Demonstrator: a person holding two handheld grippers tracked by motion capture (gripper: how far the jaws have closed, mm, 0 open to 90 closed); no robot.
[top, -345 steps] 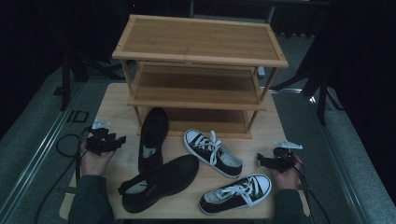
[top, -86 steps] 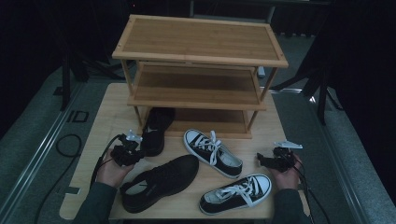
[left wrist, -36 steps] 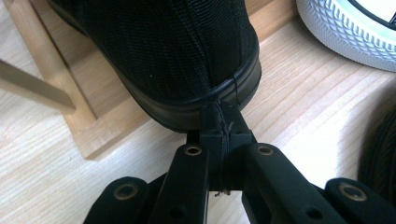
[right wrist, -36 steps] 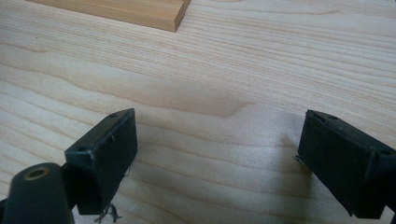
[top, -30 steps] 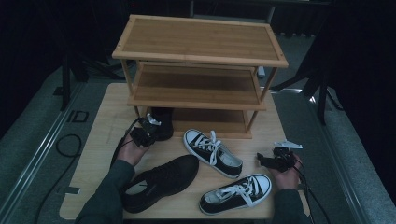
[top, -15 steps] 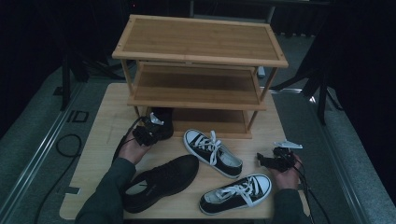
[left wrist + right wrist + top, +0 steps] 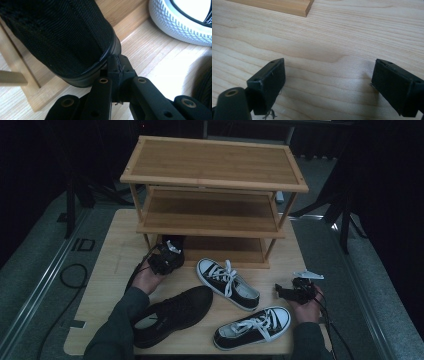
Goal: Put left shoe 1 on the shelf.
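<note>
left hand-held gripper [image 7: 166,260] at black shoe [image 7: 172,241] — under the shoe rack [image 7: 215,185].

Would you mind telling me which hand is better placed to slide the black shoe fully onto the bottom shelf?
The left. Its gripper is shut, the fingers against the heel of the black shoe at the bottom shelf. The right gripper rests open over bare table, apart from it.

Overhead cam sits above my side, looking forward and down over the whole table [image 7: 107,265] and shoe rack [image 7: 212,195]. My left gripper cam is jammed right up against the black shoe [image 7: 62,37] at the rack's bottom shelf. My right gripper cam stares down at bare tabletop, close up.
</note>
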